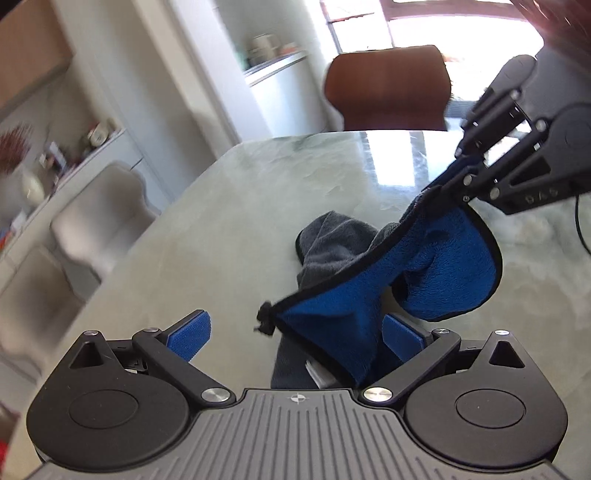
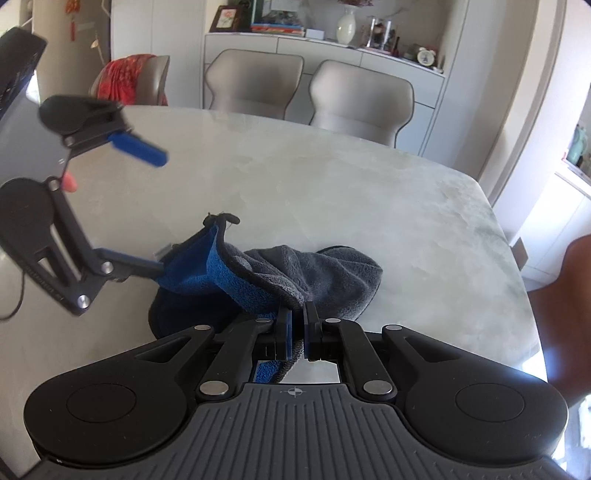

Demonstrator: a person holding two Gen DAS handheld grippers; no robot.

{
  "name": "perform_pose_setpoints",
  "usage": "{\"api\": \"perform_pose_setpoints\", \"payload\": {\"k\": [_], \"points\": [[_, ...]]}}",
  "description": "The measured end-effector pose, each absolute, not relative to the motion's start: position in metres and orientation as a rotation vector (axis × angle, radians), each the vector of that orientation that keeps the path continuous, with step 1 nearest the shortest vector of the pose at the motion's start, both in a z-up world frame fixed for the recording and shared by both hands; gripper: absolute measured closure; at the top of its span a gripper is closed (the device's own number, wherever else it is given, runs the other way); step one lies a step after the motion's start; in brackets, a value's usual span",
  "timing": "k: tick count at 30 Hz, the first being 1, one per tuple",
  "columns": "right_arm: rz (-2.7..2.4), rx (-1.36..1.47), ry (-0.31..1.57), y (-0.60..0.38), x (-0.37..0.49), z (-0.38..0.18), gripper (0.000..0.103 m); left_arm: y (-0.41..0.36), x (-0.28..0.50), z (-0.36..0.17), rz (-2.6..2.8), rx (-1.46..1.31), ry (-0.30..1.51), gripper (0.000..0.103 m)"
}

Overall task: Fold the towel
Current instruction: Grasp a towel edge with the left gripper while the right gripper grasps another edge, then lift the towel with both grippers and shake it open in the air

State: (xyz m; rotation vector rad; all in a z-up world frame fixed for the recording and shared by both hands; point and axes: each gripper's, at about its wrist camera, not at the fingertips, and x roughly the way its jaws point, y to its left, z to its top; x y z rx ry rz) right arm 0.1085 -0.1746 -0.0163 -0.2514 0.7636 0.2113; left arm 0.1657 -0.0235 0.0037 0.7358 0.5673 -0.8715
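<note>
Nearest, our right gripper (image 2: 297,328) has its fingers clamped on the hem of the towel (image 1: 373,280); our left gripper (image 1: 295,334) holds its fingers wide apart, the towel's corner draped between them; beyond, the grey bulk lies crumpled on the marble tabletop (image 2: 351,192).

Pale marble worktop (image 2: 332,192). Two beige chairs (image 2: 360,99) behind it, a brown chair (image 1: 388,88) at one end. White sideboard (image 2: 280,46) with vase (image 2: 346,24), books. Bright window (image 1: 424,22).
</note>
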Motion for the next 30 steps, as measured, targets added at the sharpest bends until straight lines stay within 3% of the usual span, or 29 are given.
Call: {"api": "perform_pose_setpoints", "payload": {"k": [1, 6, 11, 18, 24, 28, 30], "points": [[0.226, -0.263, 0.766, -0.177, 0.109, -0.017, 0.097, -0.027, 0.170, 0.002, -0.886, 0.738, 0.583, 0.010], [0.281, -0.313, 0.775, -0.193, 0.114, -0.018, 0.098, -0.046, 0.198, -0.010, -0.952, 0.744, 0.696, 0.019], [0.312, -0.333, 0.798, -0.211, 0.120, -0.024, 0.098, -0.050, 0.221, -0.014, -0.967, 0.732, 0.759, 0.019], [0.340, -0.341, 0.818, -0.224, 0.121, -0.026, 0.097, -0.050, 0.261, -0.045, -1.002, 0.445, 1.109, 0.020], [0.343, -0.333, 0.839, -0.232, 0.122, -0.032, 0.097, -0.058, 0.264, -0.052, -1.034, 0.379, 1.142, 0.022], [0.339, -0.322, 0.847, -0.235, 0.123, -0.036, 0.097, -0.056, 0.265, -0.047, -1.048, 0.300, 1.132, 0.038], [0.338, -0.315, 0.854, -0.237, 0.125, -0.037, 0.097, -0.056, 0.264, -0.044, -1.074, 0.270, 1.124, 0.039]]}}
